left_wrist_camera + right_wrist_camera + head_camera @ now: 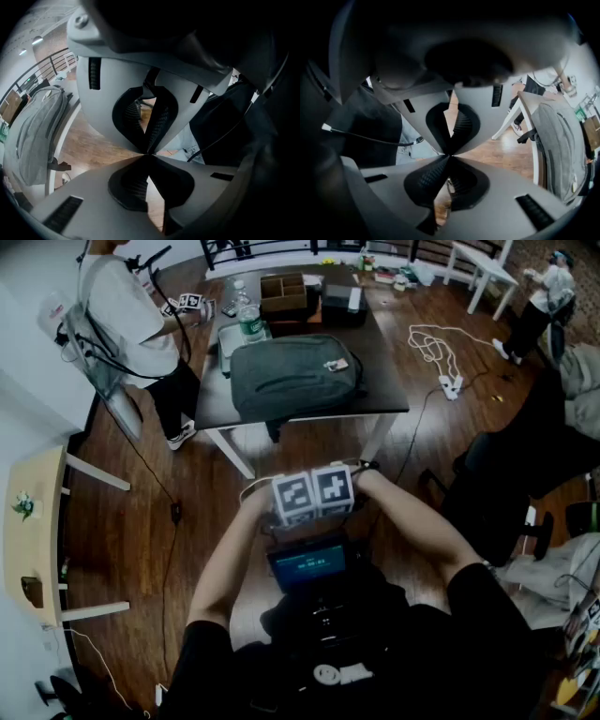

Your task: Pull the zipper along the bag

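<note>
L hand-held gripper [149,153] clenched, empty; R hand-held gripper [449,154] same, both near body. Grey bag [295,374] lies far off on surface [386,371], untouched. Advice: close in, pin fabric w/ one, pinch zip pull w/ other, draw steadily.

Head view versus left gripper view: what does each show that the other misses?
Only the head view: the bottle, wooden box and white cable. Only the left gripper view: the jaws of the left gripper, shut tip to tip with nothing between them. Both: the grey backpack lying on the table, and the wood floor.
</note>
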Demonstrator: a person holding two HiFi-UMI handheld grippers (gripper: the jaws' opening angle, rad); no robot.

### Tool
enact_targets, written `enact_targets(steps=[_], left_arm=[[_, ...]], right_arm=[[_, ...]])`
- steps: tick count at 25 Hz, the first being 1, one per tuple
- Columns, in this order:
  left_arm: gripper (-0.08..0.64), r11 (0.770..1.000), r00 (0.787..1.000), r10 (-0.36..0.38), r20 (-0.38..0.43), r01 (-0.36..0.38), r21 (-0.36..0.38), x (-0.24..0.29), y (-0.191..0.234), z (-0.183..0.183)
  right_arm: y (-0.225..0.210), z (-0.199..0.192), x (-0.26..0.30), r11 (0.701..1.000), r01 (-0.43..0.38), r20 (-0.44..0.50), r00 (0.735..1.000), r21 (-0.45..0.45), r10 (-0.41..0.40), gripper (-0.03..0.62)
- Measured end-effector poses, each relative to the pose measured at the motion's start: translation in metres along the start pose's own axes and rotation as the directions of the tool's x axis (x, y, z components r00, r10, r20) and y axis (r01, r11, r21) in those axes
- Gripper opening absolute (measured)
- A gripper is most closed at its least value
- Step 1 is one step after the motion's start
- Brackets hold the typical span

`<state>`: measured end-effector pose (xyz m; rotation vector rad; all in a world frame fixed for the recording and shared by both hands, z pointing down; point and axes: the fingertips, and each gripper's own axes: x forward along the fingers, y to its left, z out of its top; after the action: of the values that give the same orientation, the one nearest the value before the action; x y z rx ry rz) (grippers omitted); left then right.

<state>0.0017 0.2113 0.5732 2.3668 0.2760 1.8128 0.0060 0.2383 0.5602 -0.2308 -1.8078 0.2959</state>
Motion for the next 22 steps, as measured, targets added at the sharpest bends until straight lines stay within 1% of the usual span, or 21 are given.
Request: enact_targets(steps=[3,5,6,8,10,11,12,14,15,18,21,22], left_arm=[[0.0,1.0,0.999,0.022,-0.049,-0.023,-0.006,0.0,0.005,-0.016],[0.0,1.0,0.998,0.025,-0.054,-0.025,-0.003,-0.001,0.008,-0.022],[0.0,1.0,0.999,0.02,-0.045,-0.02,0.0,-0.002,0.009,-0.024],[0.0,1.0,1.0,-0.003,0.005,0.003,0.013,-0.002,0.008,-0.022],[0.0,0.999,0.998,-0.022,0.051,0.021,0.027,0.0,0.009,-0.016],[0.0,0.999,0.998,-0.031,0.062,0.029,0.028,0.001,0.01,-0.015],[0.0,0.999,0.998,-0.031,0.052,0.03,0.021,0.0,0.014,-0.02],[0.0,1.0,1.0,-0.004,-0.013,0.004,-0.006,-0.007,0.028,-0.039],[0.0,1.0,1.0,-0.003,-0.025,0.002,-0.014,-0.009,0.034,-0.044],[0.0,0.999,1.0,-0.017,-0.017,0.017,-0.027,-0.011,0.051,-0.046],[0.0,0.999,0.998,-0.04,0.053,0.041,-0.026,-0.011,0.07,-0.034],[0.0,0.999,0.997,-0.041,0.063,0.043,-0.029,-0.012,0.078,-0.033]], right_arm=[[-0.006,0.001,0.005,1.0,0.025,-0.01,1.0,0.002,-0.025,0.014],[-0.01,0.008,0.007,0.999,0.032,-0.001,0.999,-0.001,-0.032,0.014],[-0.01,0.015,0.008,1.0,0.028,0.01,1.0,-0.004,-0.028,0.014],[-0.012,0.024,0.009,1.0,0.016,0.014,1.0,-0.005,-0.016,0.014],[-0.016,0.024,0.01,1.0,0.013,-0.001,1.0,-0.001,-0.013,0.014],[-0.019,0.023,0.011,1.0,0.009,-0.009,1.0,0.003,-0.009,0.014],[-0.021,0.025,0.011,1.0,0.002,-0.012,1.0,0.006,-0.002,0.014],[-0.028,0.033,0.009,1.0,-0.011,-0.003,1.0,0.001,0.011,0.014],[-0.033,0.037,0.008,1.0,-0.015,0.001,1.0,-0.003,0.015,0.014],[-0.054,0.04,0.004,1.0,-0.015,-0.003,1.0,-0.018,0.015,0.014],[-0.072,0.041,0.001,0.999,-0.047,-0.011,0.999,-0.026,0.047,0.014],[-0.079,0.043,-0.001,0.998,-0.057,-0.009,0.998,-0.03,0.057,0.014]])
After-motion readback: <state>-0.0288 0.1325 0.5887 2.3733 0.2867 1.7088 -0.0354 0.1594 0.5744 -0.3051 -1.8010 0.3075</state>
